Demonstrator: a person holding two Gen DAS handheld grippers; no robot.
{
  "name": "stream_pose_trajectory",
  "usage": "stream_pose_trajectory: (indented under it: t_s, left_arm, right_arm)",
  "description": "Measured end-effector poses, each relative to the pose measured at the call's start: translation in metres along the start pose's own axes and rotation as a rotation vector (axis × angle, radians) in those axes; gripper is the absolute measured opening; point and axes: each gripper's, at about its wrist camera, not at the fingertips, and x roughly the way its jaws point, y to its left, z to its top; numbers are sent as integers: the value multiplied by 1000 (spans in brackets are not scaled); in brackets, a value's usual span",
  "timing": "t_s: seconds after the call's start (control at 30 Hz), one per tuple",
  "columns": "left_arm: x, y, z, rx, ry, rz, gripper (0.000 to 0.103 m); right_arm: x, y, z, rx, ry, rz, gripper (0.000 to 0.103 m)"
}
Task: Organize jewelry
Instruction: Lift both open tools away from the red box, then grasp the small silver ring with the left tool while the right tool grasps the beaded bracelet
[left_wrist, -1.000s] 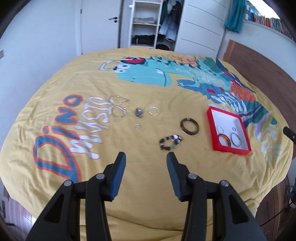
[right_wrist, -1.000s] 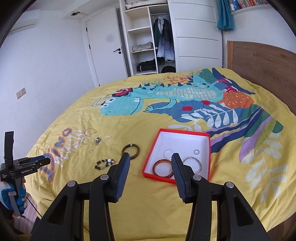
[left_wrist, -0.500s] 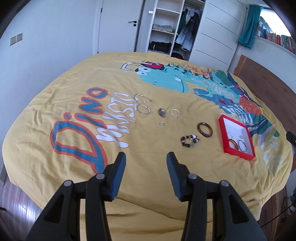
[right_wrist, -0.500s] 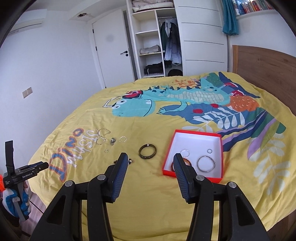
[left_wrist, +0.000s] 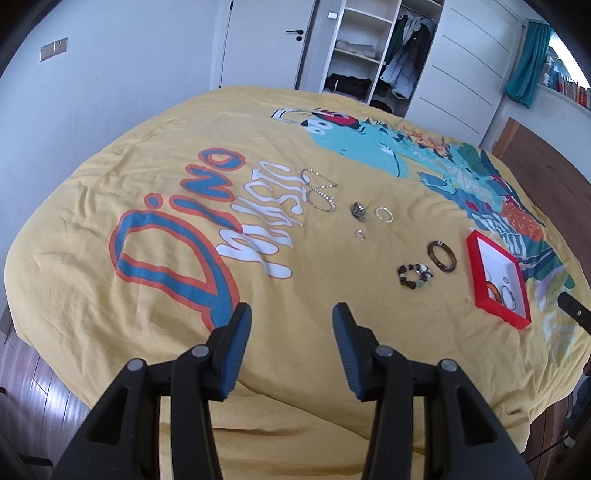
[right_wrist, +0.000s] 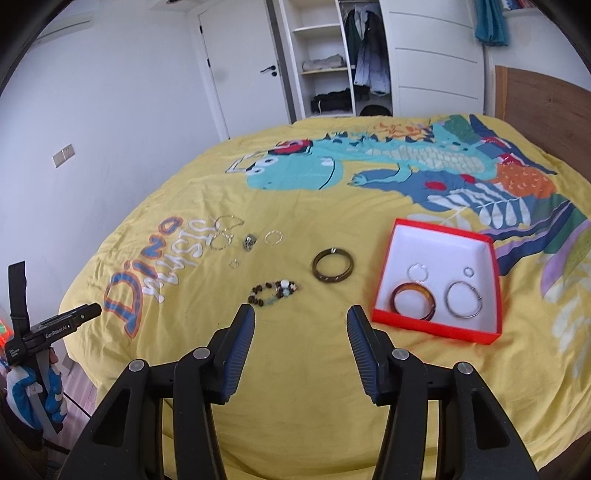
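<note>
A red box with a white inside (right_wrist: 443, 240) (left_wrist: 474, 258) lies on the yellow bedspread, holding an amber bangle (right_wrist: 413, 300), a large silver hoop (right_wrist: 464, 300) and small rings. Loose on the spread lie a dark bangle (right_wrist: 332, 265) (left_wrist: 441, 256), a beaded bracelet (right_wrist: 275, 291) (left_wrist: 414, 275), a thin ring bracelet (right_wrist: 273, 237) (left_wrist: 384, 214), a dark charm (right_wrist: 250, 242) (left_wrist: 358, 211), a small ring (right_wrist: 233, 263) (left_wrist: 359, 234) and chains (right_wrist: 223, 232) (left_wrist: 320, 192). My left gripper (left_wrist: 291, 317) and my right gripper (right_wrist: 301, 317) are open and empty, hovering near the bed's front edge.
The left gripper tool, held by a gloved hand, shows at the left edge of the right wrist view (right_wrist: 55, 325). A wooden headboard (right_wrist: 546, 107) stands at the right. A wardrobe with open shelves (right_wrist: 328, 66) and a door (right_wrist: 243, 66) are beyond the bed.
The left gripper has pulled back and left, so the jewelry looks smaller and farther right. The right gripper has shifted left, bringing the beaded bracelet and dark bangle ahead of its fingers. Both stayed open.
</note>
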Motion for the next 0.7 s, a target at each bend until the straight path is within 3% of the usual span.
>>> stream_pose_trajectory:
  t_s: [0.3, 0.7]
  left_arm:
    - [51, -7, 4, 25, 92, 10, 44]
    - [131, -33, 36, 46, 181, -6, 44]
  right_arm:
    - [59, -2, -7, 21, 100, 43, 51]
    - [156, -6, 3, 62, 227, 116, 51]
